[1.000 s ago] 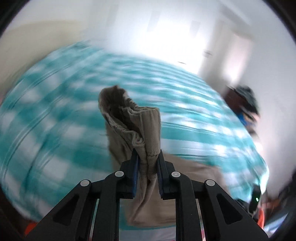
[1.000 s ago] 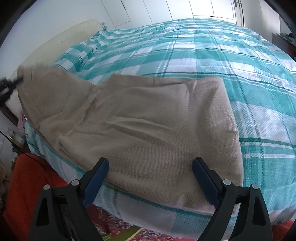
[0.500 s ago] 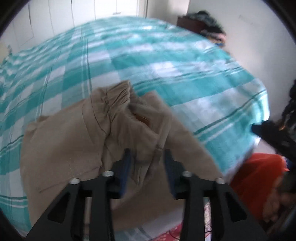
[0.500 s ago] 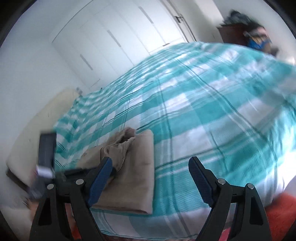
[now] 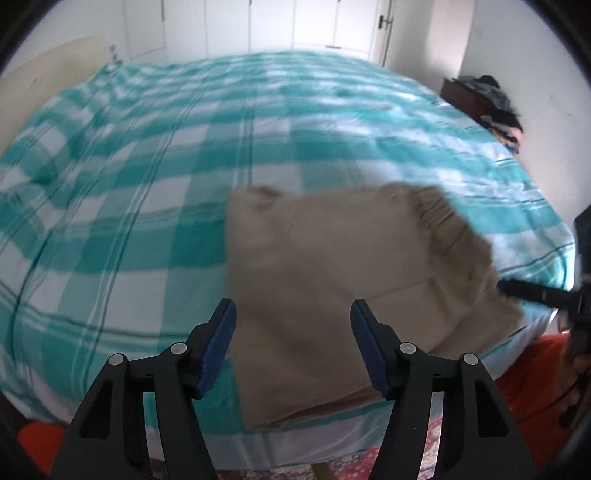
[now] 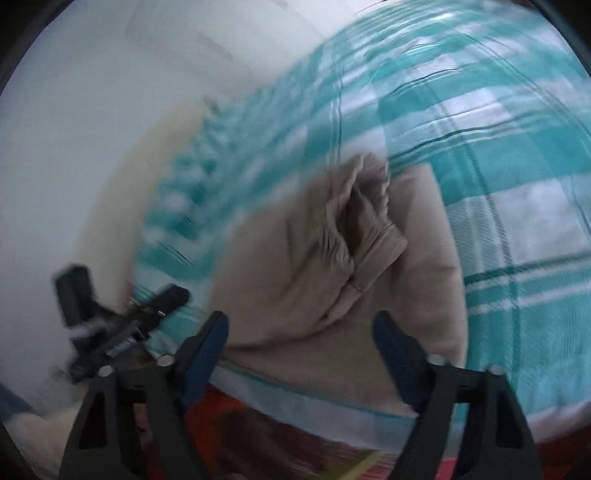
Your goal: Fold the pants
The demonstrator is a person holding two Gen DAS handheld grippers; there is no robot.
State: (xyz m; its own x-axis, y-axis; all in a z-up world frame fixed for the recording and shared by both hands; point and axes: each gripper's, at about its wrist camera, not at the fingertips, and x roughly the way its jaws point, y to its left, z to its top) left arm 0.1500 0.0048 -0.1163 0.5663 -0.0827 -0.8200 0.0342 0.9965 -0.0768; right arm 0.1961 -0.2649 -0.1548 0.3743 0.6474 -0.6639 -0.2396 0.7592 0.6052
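Note:
The beige pants (image 5: 343, 273) lie folded in a compact stack on the near edge of the teal checked bed (image 5: 147, 177). Their gathered waistband (image 5: 443, 218) lies on top at the right. My left gripper (image 5: 291, 343) is open and empty, just in front of the stack. In the right wrist view the pants (image 6: 321, 266) show the bunched waistband (image 6: 362, 221) on top. My right gripper (image 6: 299, 354) is open and empty near the bed edge. The left gripper also shows in the right wrist view (image 6: 122, 325), at the left. Both views are blurred.
White wardrobe doors (image 5: 295, 22) stand behind the bed. A dark dresser with piled clothes (image 5: 491, 99) is at the far right. A pale headboard (image 5: 44, 66) is at the left. Orange-red fabric (image 5: 535, 373) lies below the bed edge.
My left gripper has let go of the waistband, opened wide and drawn back. The pants now lie folded over on the bed. Both cameras have swung.

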